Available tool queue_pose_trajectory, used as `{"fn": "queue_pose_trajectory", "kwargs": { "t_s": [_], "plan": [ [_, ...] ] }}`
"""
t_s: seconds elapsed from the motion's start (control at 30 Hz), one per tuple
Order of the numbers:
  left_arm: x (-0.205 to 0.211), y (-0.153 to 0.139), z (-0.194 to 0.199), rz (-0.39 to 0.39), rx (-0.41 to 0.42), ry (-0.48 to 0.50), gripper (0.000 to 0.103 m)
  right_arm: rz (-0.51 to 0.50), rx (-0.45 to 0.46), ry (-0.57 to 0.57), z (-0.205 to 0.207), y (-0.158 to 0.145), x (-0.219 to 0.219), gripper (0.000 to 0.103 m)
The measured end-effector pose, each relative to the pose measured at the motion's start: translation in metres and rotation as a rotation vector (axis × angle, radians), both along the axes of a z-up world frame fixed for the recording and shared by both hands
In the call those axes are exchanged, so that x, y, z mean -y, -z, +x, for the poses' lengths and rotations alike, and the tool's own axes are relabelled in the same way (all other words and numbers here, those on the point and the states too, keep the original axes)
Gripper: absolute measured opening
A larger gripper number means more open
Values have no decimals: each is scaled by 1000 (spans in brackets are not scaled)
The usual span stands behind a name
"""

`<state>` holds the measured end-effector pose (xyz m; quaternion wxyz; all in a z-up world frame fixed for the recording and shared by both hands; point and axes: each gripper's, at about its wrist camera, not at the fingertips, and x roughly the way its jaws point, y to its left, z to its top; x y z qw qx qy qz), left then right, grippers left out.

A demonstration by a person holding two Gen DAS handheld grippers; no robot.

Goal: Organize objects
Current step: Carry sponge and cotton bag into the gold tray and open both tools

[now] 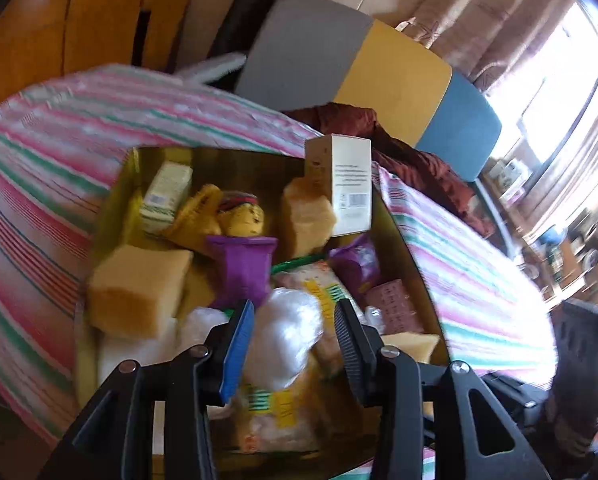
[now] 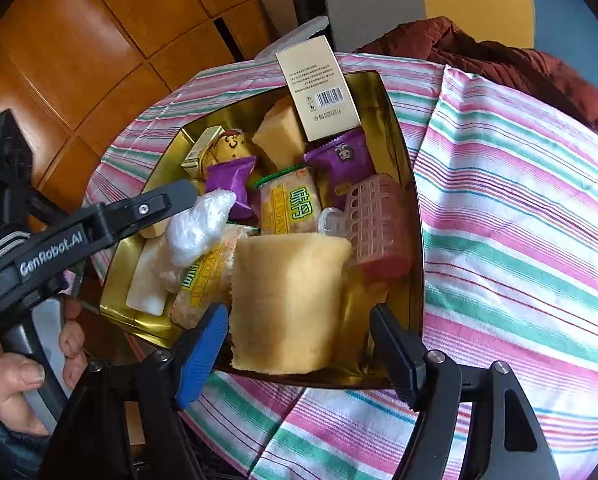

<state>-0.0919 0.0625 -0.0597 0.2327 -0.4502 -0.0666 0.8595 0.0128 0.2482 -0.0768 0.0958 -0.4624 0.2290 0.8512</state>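
Observation:
A gold tray [image 2: 403, 152] on a striped cloth holds several items: yellow sponges [image 2: 287, 304], purple snack packets [image 2: 343, 160], cracker packs [image 2: 291, 204], a pink plastic roller [image 2: 375, 216], a tall cream box [image 2: 319, 88] and a crumpled clear plastic wad [image 2: 199, 228]. My left gripper [image 1: 295, 320] is open above the tray, its jaws on either side of the plastic wad [image 1: 287, 332], apart from it. It also shows in the right wrist view [image 2: 179, 196]. My right gripper [image 2: 299, 328] is open and empty, over the tray's near edge around the big sponge.
The striped cloth [image 2: 519, 208] covers a round table. A dark red garment [image 2: 479, 60] lies at the far side. Grey, yellow and blue chair backs [image 1: 399, 76] stand behind. Wooden floor [image 2: 79, 52] lies to the left.

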Motion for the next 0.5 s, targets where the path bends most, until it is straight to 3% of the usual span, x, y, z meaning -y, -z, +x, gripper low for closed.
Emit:
{"fn": "queue_pose_trajectory", "kwargs": {
  "t_s": [0.1,0.23,0.5],
  "plan": [
    [4,-5,11,-81,-58,-15,43,44,-25,17,4,-7,8,87],
    [10,-18,27,-157,-116,-61,46,107,-71,43,13,-20,14,91],
    [12,-43,58,-198,-183,-65,49,173,-120,75,28,-35,23,98]
  ]
}}
